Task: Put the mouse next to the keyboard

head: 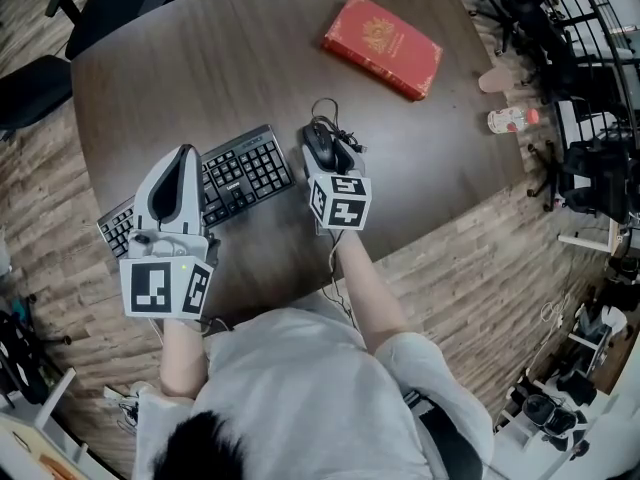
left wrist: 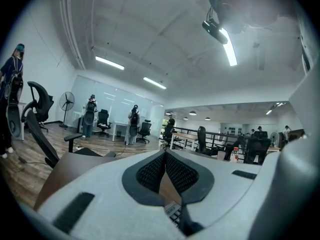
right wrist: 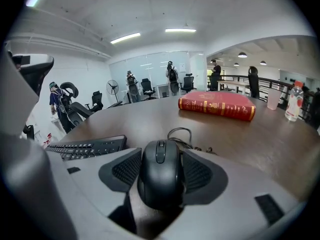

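Right gripper point(right wrist: 161, 160) is being recorded as clenched on the black mouse point(right wrist: 160, 176), with one jaw pressing on each flank of it. The mouse is being held between these jaws, over the dark wooden table point(head: 220, 58); whether it is resting on the surface or raised off it cannot be told. Its cable point(right wrist: 181, 133) is being seen coiled just ahead of the jaws. The keyboard point(head: 245, 168) is being noted just to the left of this gripper, close beside the mouse but not touching it. A red book point(head: 382, 45) is being observed ahead and to the right, well apart, and a bottle point(right wrist: 292, 101) is lying farther right, off the table's edge. Left gripper point(left wrist: 165, 155) is being found closed, its pads meeting at the tips with nothing gripped. It is being held over the keyboard, and keys are showing directly beneath its jaws.
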